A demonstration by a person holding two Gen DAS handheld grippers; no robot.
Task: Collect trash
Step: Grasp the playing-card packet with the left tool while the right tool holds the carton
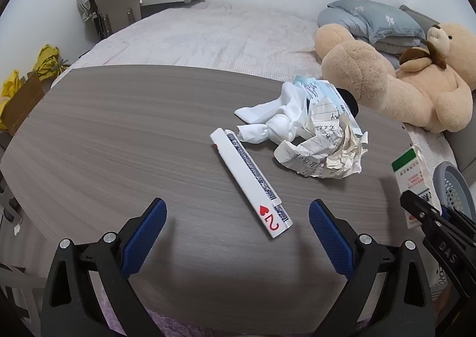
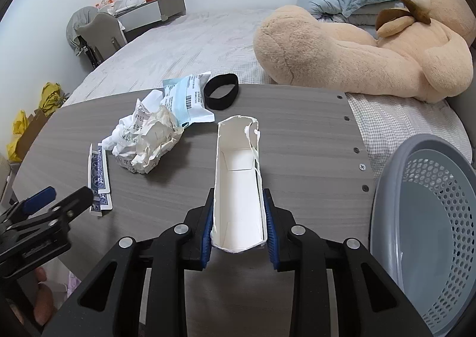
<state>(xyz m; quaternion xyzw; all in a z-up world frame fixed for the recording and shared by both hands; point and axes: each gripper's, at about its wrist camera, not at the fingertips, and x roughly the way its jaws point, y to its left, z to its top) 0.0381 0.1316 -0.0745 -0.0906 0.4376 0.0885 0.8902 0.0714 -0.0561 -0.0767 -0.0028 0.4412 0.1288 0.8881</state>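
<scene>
Grey wood-grain worktop (image 1: 119,134) beside a bed: left hand-held gripper (image 1: 236,225) spread wide over playing cards (image 1: 253,182), crumpled paper (image 1: 324,146) farther on. Right hand-held gripper (image 2: 239,230) clamped on torn carton (image 2: 238,176), short of basket (image 2: 386,218); risked crushing or slipping through thin, yielding walls.

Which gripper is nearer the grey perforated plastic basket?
Right. The right gripper, holding the torn white cardboard box, sits just beside the grey perforated plastic basket; the left gripper is farther away.
</scene>
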